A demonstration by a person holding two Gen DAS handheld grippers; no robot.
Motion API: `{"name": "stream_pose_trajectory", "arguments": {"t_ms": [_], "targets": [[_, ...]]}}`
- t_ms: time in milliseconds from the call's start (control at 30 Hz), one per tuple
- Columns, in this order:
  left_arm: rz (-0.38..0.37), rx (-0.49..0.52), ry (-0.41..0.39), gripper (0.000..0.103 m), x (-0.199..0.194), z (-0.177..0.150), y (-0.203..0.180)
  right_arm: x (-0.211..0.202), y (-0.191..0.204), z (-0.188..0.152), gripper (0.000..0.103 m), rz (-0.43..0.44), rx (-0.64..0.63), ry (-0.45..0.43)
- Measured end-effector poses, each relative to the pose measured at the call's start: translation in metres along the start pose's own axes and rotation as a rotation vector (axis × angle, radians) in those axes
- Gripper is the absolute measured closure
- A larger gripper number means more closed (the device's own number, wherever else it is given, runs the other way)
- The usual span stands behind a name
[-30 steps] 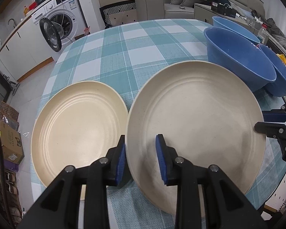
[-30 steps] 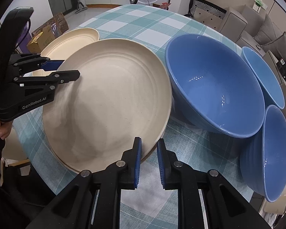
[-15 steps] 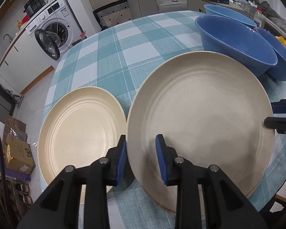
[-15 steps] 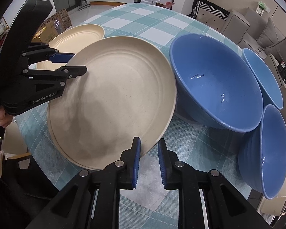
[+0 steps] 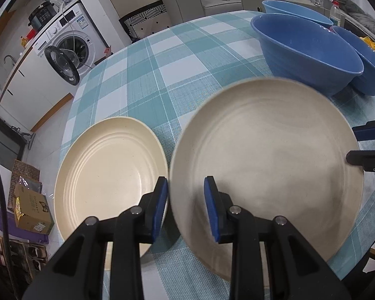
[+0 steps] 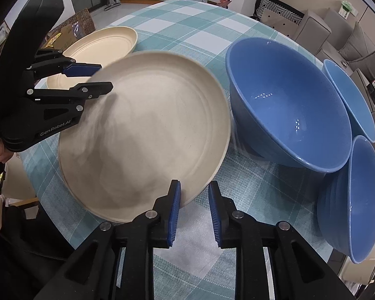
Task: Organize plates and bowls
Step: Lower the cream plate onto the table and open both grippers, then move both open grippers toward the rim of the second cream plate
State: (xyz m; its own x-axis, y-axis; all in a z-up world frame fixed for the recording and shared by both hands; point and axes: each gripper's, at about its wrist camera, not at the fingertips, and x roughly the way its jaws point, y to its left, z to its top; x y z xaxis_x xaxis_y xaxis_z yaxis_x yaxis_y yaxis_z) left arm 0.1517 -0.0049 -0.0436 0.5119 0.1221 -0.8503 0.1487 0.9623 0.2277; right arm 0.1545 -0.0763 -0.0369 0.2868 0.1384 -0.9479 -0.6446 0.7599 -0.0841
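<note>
A: Which step is this, would you say?

B: The large cream plate (image 5: 267, 165) is being carried, I judge, towards stacking with the smaller cream plate (image 5: 110, 175). The left gripper (image 5: 185, 207) pinches its near rim, one pad above and one below, so it is narrowly closed on the plate. The plate is tilted, its rim blurred, and clear of the checked tablecloth (image 5: 177, 75) on the gripped side.

A: And the right gripper (image 6: 195, 210)?

B: Its jaws are opening. The plate's edge sits against the inner face of one pad, but the other pad stands apart from it, so nothing is clamped there (it looks to be letting go and leaving the load to the left).

A: Where is everything, taking the large plate as the marker?

B: The smaller plate lies flat on the cloth just beside it, on the side of the left gripper's outer finger. The big blue bowl (image 6: 287, 115) sits near its opposite rim, almost touching, with two more blue bowls (image 6: 350, 100) (image 6: 357, 200) beyond that one.

A: What does the next move call for?

B: Probably swinging the large plate away from the bowls without its far rim knocking the big one, and holding it level on a single rim grip. Since it is the wider of the two, it likely belongs underneath.

A: Its look?

B: Matte, speckled cream, with faint concentric rings and a shallow raised rim.
</note>
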Motion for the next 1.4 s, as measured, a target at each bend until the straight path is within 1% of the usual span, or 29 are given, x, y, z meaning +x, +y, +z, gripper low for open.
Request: {"name": "stream_pose_trajectory", "arguments": {"t_ms": [67,300,367,433,467,533,600,633,667,733,767,833,933,967,1000,1033,1067,1100,1167,1200,1233,1300,1400], "targets": [[-0.003,0.000,0.000,0.072,0.000,-0.001,0.001,0.000,-0.002,0.001,0.078,-0.008,0.004,-0.007],[-0.007,-0.005,-0.005,0.072,-0.001,-0.002,0.000,-0.002,-0.005,0.001,0.077,0.002,0.015,-0.032],[-0.020,-0.018,-0.007,0.072,-0.002,-0.004,0.002,-0.004,-0.006,0.000,0.073,0.020,0.021,-0.045],[-0.054,-0.041,-0.012,0.072,-0.006,-0.006,0.006,-0.009,-0.006,-0.001,0.061,0.037,0.030,-0.062],[-0.075,-0.059,-0.019,0.072,-0.008,-0.007,0.009,-0.011,-0.006,-0.001,0.058,0.047,0.036,-0.068],[-0.089,-0.083,-0.034,0.071,-0.013,-0.010,0.013,-0.015,-0.006,0.000,0.053,0.059,0.045,-0.080],[-0.094,-0.106,-0.059,0.059,-0.021,-0.014,0.018,-0.019,-0.005,0.000,0.052,0.075,0.043,-0.094],[-0.098,-0.115,-0.078,0.051,-0.026,-0.016,0.021,-0.022,-0.004,-0.001,0.050,0.081,0.042,-0.106],[-0.100,-0.126,-0.097,0.050,-0.031,-0.017,0.024,-0.026,-0.003,-0.001,0.047,0.088,0.041,-0.116],[-0.105,-0.145,-0.119,0.049,-0.040,-0.019,0.029,-0.032,-0.001,-0.002,0.035,0.107,0.037,-0.132],[-0.105,-0.157,-0.130,0.048,-0.044,-0.020,0.032,-0.035,0.001,-0.002,0.033,0.118,0.034,-0.141],[-0.093,-0.181,-0.143,0.047,-0.049,-0.022,0.039,-0.041,0.005,-0.001,0.025,0.125,0.027,-0.158],[-0.086,-0.219,-0.151,0.047,-0.055,-0.028,0.051,-0.053,0.011,0.001,0.021,0.140,0.026,-0.194],[-0.089,-0.232,-0.155,0.045,-0.056,-0.030,0.054,-0.057,0.013,0.002,0.020,0.147,0.028,-0.209],[-0.093,-0.244,-0.159,0.043,-0.057,-0.032,0.058,-0.059,0.013,0.005,0.016,0.152,0.029,-0.222],[-0.094,-0.257,-0.163,0.034,-0.059,-0.034,0.061,-0.063,0.014,0.006,0.012,0.151,0.034,-0.241],[-0.091,-0.274,-0.171,0.021,-0.060,-0.035,0.064,-0.068,0.014,0.007,0.011,0.147,0.038,-0.263],[-0.090,-0.291,-0.186,0.018,-0.063,-0.038,0.067,-0.073,0.015,0.009,0.010,0.147,0.041,-0.285],[-0.094,-0.315,-0.211,0.006,-0.068,-0.040,0.072,-0.080,0.016,0.012,0.007,0.151,0.051,-0.314],[-0.094,-0.326,-0.222,0.003,-0.071,-0.041,0.075,-0.082,0.016,0.014,0.005,0.153,0.055,-0.324],[-0.093,-0.337,-0.234,0.000,-0.073,-0.042,0.077,-0.084,0.017,0.016,0.004,0.153,0.059,-0.332],[-0.100,-0.361,-0.257,0.000,-0.077,-0.043,0.083,-0.087,0.018,0.021,0.003,0.152,0.064,-0.351],[-0.107,-0.382,-0.264,0.000,-0.080,-0.043,0.089,-0.090,0.018,0.026,0.002,0.144,0.074,-0.368]]}}
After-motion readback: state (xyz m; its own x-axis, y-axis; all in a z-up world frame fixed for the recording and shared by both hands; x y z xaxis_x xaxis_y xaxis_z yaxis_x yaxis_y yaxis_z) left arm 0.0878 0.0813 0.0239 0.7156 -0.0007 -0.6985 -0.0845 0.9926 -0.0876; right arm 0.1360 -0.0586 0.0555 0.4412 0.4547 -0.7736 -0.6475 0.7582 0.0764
